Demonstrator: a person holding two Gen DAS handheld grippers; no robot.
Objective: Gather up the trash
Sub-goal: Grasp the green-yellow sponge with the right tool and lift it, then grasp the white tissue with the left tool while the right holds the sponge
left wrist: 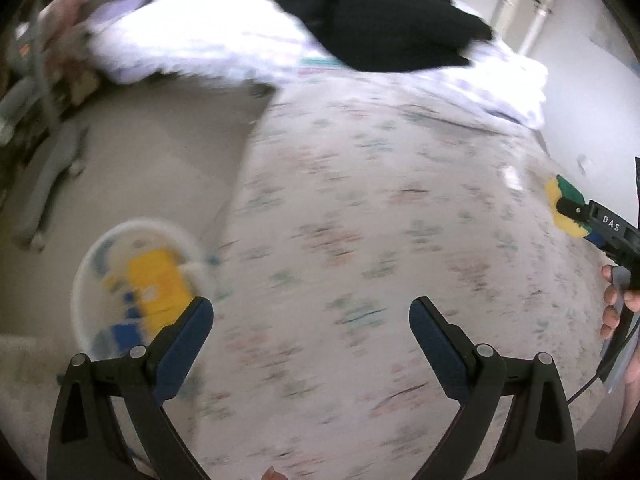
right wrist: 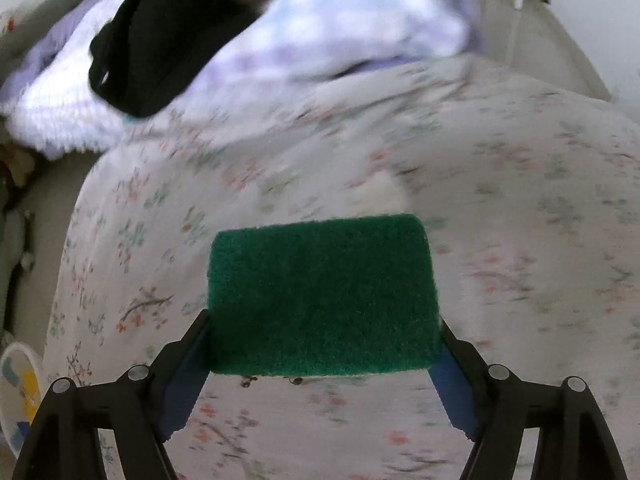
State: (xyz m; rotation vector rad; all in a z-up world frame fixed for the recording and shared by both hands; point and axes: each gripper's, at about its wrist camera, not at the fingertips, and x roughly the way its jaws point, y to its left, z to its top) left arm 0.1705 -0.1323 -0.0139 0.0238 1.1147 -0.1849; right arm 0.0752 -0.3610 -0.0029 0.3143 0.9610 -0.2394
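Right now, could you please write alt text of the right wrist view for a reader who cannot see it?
The right gripper holds a green scouring sponge between its two fingers, above a bed with a floral sheet. A black garment lies on a white and purple blanket farther back, and a white trash bin shows at the lower left.

This is a bedroom in a home. A bed (left wrist: 360, 220) covered with a floral-print sheet fills most of both views. At its far end lies a rumpled white and lilac duvet (left wrist: 192, 36) with a black garment (left wrist: 380, 12) thrown on top. Pale floor (left wrist: 152, 152) runs along the bed's left side, where a white bin (left wrist: 86, 280) holding scraps stands near the bed. A plain white wall (left wrist: 592, 92) rises on the right.
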